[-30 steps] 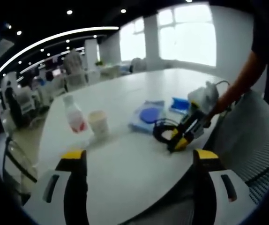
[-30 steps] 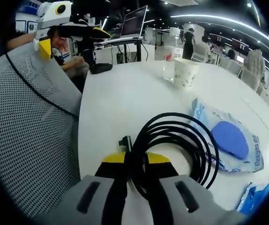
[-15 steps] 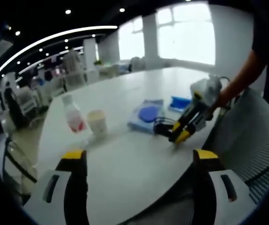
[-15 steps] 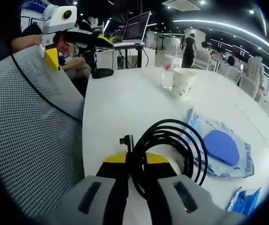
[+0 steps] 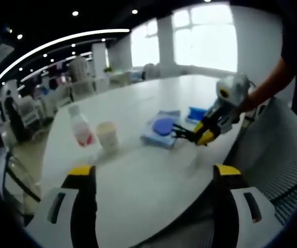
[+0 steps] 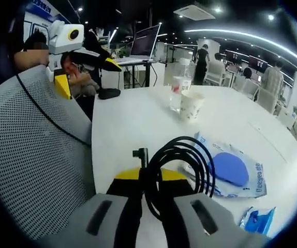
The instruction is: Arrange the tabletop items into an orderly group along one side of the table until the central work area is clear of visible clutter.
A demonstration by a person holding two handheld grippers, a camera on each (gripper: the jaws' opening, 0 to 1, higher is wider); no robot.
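Fingers, right: the right gripper (image 6: 149,178) has its yellow-tipped fingers (image 6: 125,174) pinched onto the coiled black cable (image 6: 182,163), which hangs lifted off the surface (image 6: 138,119) with its angled plug poking up just left of the grip.
Fingers, left: the left gripper (image 5: 153,173) holds nothing, its fingers (image 5: 81,173) spread wide and low over the near edge.
Key relation: the cable sits just above and beside the clear pouch (image 6: 231,170), so the group it should join lies ahead and to the right of the right-hand fingers; in my judgement the right hand is the nearer one by far, and a short carry forward would set the coil down by the pouch.
Cable: thin, rubbery, wound in several loose round loops; likely to spring open when let go.
Pouch: flat, crinkly plastic with a blue disc inside, lying on the surface.
Blue packet: (image 6: 258,221) small, glossy, lying beyond the pouch near the edge.
Paper cup: (image 6: 191,106) pale, upright, farther along the surface.
Bottle: (image 6: 178,92) clear plastic with a red label, upright, just beside the cup.
Surface: white, smooth, matte, mostly bare between the cup and the pouch.
Chair: (image 6: 29,155) grey mesh back pulled close to the near edge.
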